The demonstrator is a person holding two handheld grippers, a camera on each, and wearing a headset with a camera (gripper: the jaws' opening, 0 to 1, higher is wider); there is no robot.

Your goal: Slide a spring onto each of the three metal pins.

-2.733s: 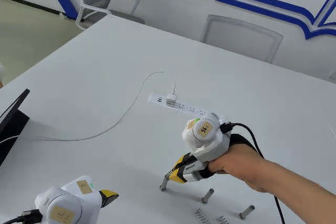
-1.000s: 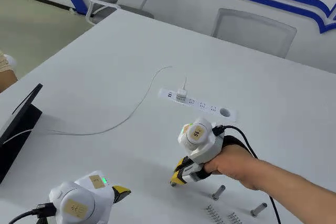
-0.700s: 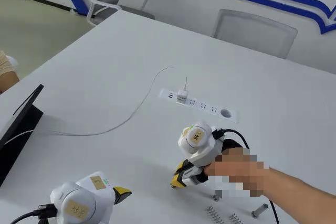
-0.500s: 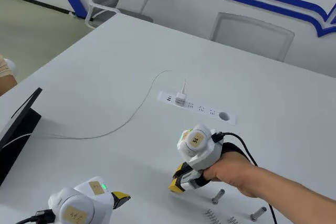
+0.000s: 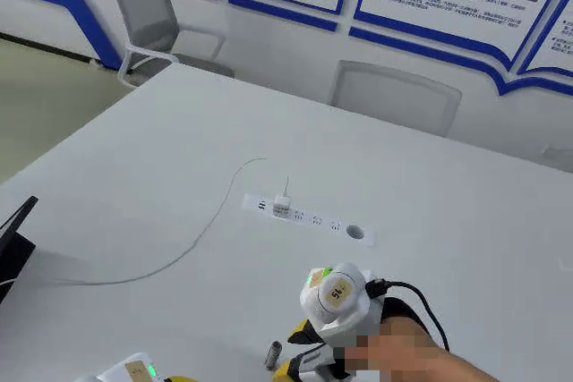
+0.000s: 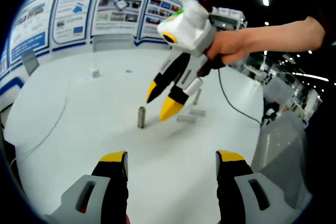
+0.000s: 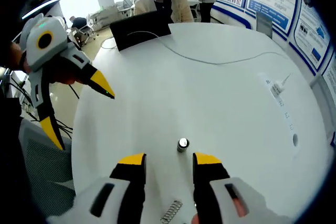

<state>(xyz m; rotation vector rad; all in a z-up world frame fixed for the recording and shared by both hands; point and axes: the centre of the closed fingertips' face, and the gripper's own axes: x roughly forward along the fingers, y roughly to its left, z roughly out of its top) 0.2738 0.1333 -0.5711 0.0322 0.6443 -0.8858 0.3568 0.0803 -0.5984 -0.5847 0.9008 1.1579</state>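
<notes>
Left tongs (image 6: pixel 171 157) gape wide; right tongs (image 7: pixel 169 159) seemingly half-open.

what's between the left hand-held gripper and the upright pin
Bare white table: in the left gripper view nothing lies between the left hand-held gripper and the upright pin. The right hand-held gripper hangs beside the pin, not between.
</notes>
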